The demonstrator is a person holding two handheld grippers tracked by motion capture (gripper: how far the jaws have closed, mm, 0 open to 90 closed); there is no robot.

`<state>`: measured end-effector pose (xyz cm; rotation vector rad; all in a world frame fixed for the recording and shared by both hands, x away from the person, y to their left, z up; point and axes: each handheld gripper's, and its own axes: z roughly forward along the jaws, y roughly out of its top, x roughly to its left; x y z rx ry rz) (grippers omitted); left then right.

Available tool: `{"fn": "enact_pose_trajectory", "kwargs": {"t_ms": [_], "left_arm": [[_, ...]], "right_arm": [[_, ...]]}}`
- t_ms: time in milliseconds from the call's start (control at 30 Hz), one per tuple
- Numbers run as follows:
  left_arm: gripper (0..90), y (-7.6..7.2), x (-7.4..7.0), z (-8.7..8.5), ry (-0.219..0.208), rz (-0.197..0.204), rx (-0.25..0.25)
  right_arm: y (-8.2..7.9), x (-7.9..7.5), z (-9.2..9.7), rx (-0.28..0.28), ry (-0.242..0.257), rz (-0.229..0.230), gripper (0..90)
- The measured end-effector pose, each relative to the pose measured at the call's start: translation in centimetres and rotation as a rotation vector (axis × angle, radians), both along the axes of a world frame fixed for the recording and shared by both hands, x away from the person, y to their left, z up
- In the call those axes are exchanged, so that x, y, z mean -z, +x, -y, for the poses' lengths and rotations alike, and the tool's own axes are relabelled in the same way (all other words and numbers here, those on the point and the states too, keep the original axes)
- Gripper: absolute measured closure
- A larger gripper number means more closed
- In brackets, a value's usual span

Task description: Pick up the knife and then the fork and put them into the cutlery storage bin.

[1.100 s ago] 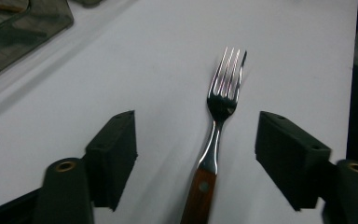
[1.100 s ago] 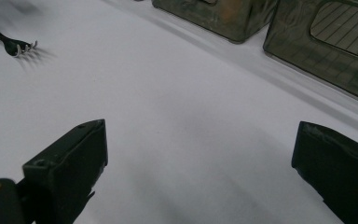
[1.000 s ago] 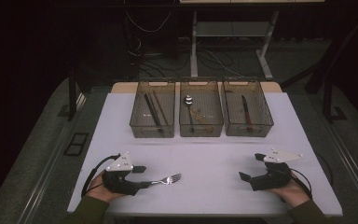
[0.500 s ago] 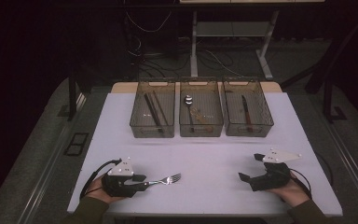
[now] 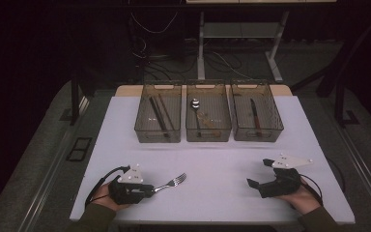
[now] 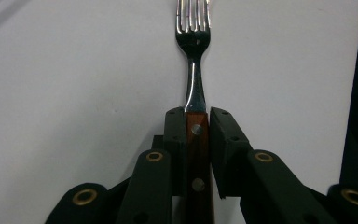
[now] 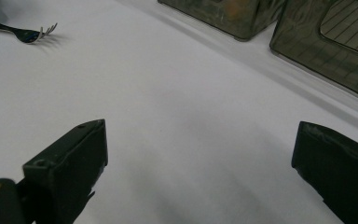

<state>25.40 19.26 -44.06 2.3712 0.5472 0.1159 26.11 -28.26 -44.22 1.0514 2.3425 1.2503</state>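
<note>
A fork (image 5: 171, 182) with a reddish wooden handle lies on the white table (image 5: 212, 159) near its front left, tines pointing right and away. My left gripper (image 5: 149, 189) sits low at the handle end. In the left gripper view its jaws have just been closing, and the pads (image 6: 175, 126) now press both sides of the fork (image 6: 193, 56) handle. My right gripper (image 5: 259, 173) rests at the front right, open with nothing between its fingers. In the right gripper view the gripper (image 7: 200, 144) frames bare table, with the fork (image 7: 30, 33) tines far off at upper left.
Three clear bins stand in a row at the back of the table. The left bin (image 5: 157, 139) holds dark sticks, the middle bin (image 5: 208, 137) a spoon (image 5: 195, 103), the right bin (image 5: 260, 137) a knife (image 5: 254, 116). Floor and table legs lie beyond.
The left gripper's jaws have come together around the fork's handle, and the hand has shifted only slightly. The right gripper has not moved.
</note>
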Motion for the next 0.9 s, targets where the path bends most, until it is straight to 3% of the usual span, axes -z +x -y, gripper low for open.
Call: {"fn": "enact_pose_trajectory", "kwargs": {"t_ms": [200,400,600,700,900], "left_arm": [[77.0,0.1,-0.1,0.1,-0.012,-0.02,-0.021],[76.9,0.3,-0.6,0.8,-0.016,0.003,-0.052],[77.0,0.5,-1.6,1.8,-0.063,0.023,-0.092],[77.0,0.6,-2.1,2.6,-0.092,0.027,-0.127],[77.0,1.1,-3.0,4.9,-0.097,0.068,-0.138]], "right_arm": [[0.1,-0.1,0.1,0.004,0.004,-0.008,3.6],[0.2,-0.1,0.1,0.01,0.01,-0.015,3.6],[0.4,-0.4,-0.2,0.003,0.01,-0.012,3.6],[0.6,-0.6,-0.4,0.002,0.033,-0.016,3.6],[1.3,-2.0,-1.4,0.01,0.063,-0.021,3.7]]}}
